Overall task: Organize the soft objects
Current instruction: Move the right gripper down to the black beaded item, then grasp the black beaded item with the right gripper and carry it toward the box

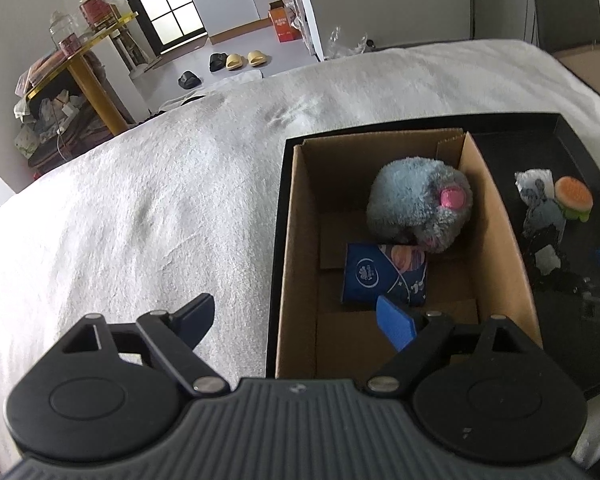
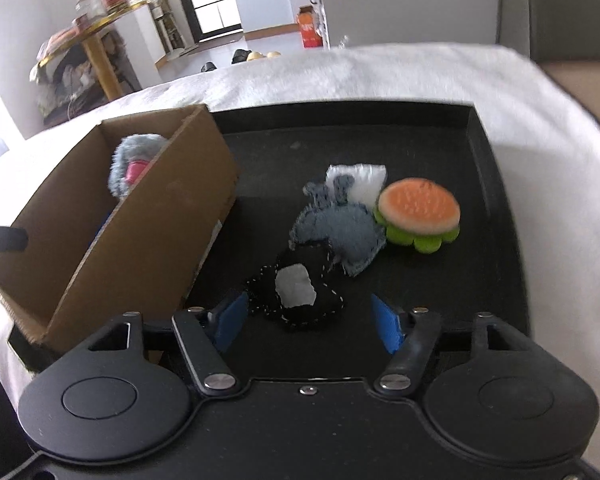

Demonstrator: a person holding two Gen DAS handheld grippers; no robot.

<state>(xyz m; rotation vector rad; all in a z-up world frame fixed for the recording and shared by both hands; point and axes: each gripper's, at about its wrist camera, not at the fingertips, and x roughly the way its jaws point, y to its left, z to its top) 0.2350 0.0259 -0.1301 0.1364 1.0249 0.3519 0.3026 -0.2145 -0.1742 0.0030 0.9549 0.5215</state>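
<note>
Above the black felt toy (image 2: 296, 294), right tool (image 2: 306, 322) hangs spread wide.

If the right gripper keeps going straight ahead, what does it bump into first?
Probably the black felt toy, lying on the black tray just ahead of the right gripper, between its open jaws. The grey felt toy lies behind it.

Grey plush (image 2: 134, 168): mostly hidden behind cardboard box wall (image 2: 148, 232). White cloth (image 2: 360, 180): partly covered by grey felt piece (image 2: 340, 232). Right-wrist view blurred.
</note>
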